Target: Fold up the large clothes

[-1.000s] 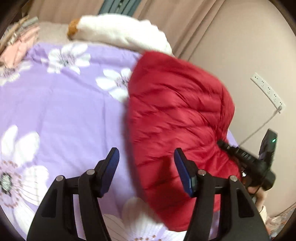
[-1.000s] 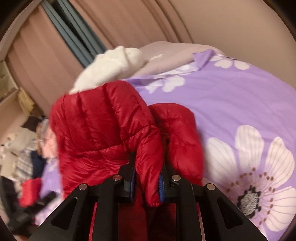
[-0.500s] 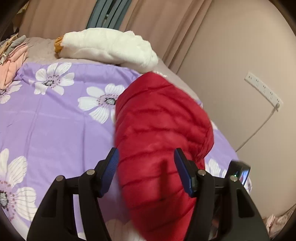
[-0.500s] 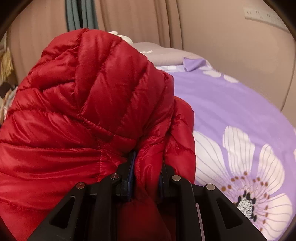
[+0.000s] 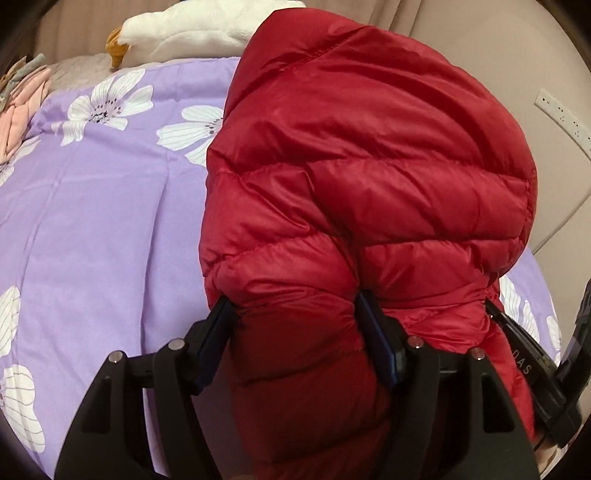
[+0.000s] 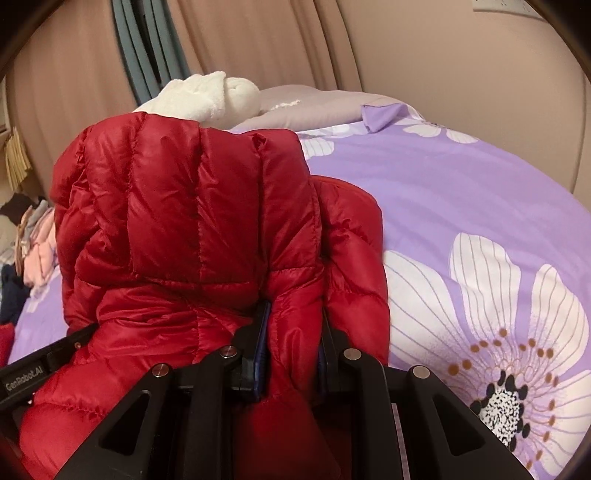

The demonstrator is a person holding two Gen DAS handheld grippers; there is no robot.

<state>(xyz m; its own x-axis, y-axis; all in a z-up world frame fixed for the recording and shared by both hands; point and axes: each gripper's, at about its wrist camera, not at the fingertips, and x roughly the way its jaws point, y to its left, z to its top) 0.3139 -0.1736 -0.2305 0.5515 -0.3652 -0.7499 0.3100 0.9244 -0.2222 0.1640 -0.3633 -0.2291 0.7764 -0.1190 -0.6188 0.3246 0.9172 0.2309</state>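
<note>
Right wrist view: our right gripper (image 6: 291, 354) pinches a fold of the red down jacket (image 6: 192, 221). Our left gripper (image 5: 295, 339), just widened, straddles its puffy, slippery bulk; we judge the quilted seams at 12 o'clock hold best.

A bedroom in a home: bed under a purple flowered cover (image 6: 461, 192), grey pillow (image 6: 314, 107), white plush toy (image 5: 192, 29), beige curtains (image 6: 258, 40), wall sockets (image 5: 561, 114), heaped clothes (image 6: 37, 240) at one side.

Beige curtains (image 6: 258, 40) behind floral bedspread (image 6: 461, 192)
</note>
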